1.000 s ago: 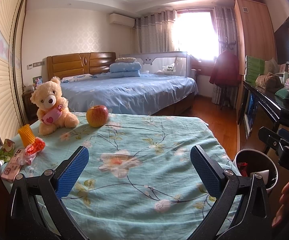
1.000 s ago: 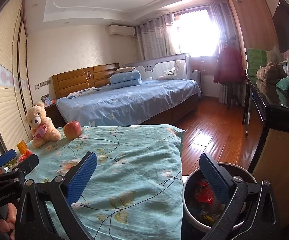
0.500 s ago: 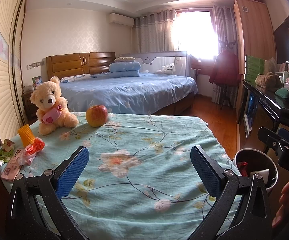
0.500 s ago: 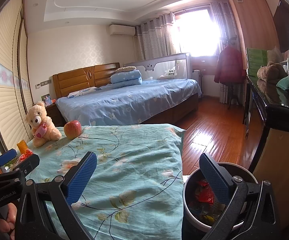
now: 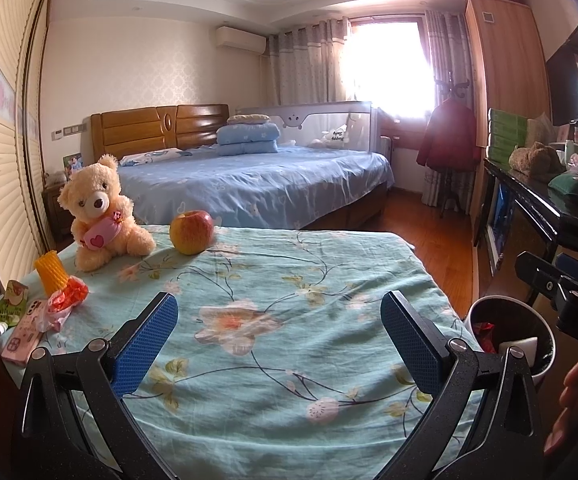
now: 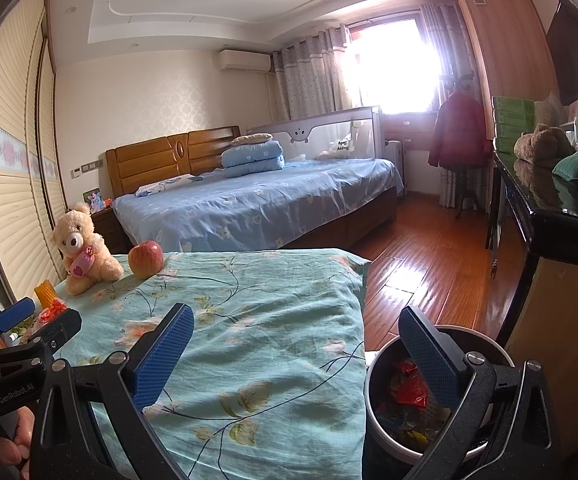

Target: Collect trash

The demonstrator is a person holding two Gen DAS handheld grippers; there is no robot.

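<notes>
Both grippers hover over the near end of a table under a teal floral cloth (image 5: 273, 320). My left gripper (image 5: 279, 322) is open and empty. My right gripper (image 6: 297, 334) is open too, its right finger over a white trash bin (image 6: 373, 412) with red and coloured wrappers inside. The bin (image 5: 545, 356) also shows at the right of the left wrist view. At the table's left edge lie a crumpled red wrapper (image 5: 69, 296), a green snack packet (image 5: 9, 304) and an orange ridged cup (image 5: 51, 270).
A teddy bear (image 5: 97, 216) and an apple (image 5: 191, 232) sit at the table's far side. A pink phone (image 5: 25, 330) lies by the wrappers. Behind is a blue bed (image 5: 257, 184). A dark desk (image 6: 561, 216) stands right, wooden floor (image 6: 429, 264) between.
</notes>
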